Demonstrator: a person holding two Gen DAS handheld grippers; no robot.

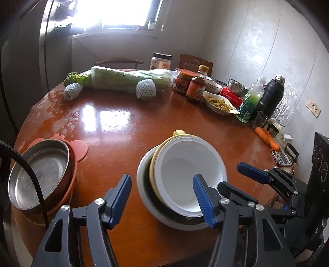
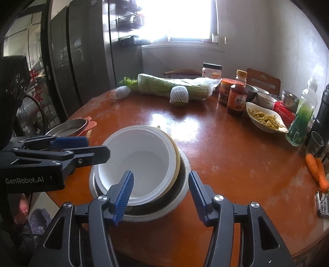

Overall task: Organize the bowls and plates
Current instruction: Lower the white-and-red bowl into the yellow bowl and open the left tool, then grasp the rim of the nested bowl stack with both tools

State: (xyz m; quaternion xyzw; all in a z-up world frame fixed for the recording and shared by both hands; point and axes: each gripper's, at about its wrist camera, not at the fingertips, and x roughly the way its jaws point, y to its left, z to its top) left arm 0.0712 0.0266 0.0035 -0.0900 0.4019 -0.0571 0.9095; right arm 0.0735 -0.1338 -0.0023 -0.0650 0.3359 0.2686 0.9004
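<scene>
Left gripper (image 1: pixel 162 197) jaws wide apart, right gripper (image 2: pixel 161 195) jaws wide, straddling white bowl (image 2: pixel 137 162) rim

bowl stack (image 1: pixel 181 174) mid-table, plates (image 1: pixel 41 174) left, bottles (image 1: pixel 196 86) behind

Home dining kitchen, round wooden table (image 1: pixel 123 127), sauce bottle (image 1: pixel 196 87), fridge (image 2: pixel 82 61)

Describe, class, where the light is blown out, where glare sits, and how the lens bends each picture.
Left wrist view: window blown out white, its glare on the table, frame edges curved into dark corners. Right wrist view: window also overexposed, glare patch on the table, same fisheye bowing.
</scene>
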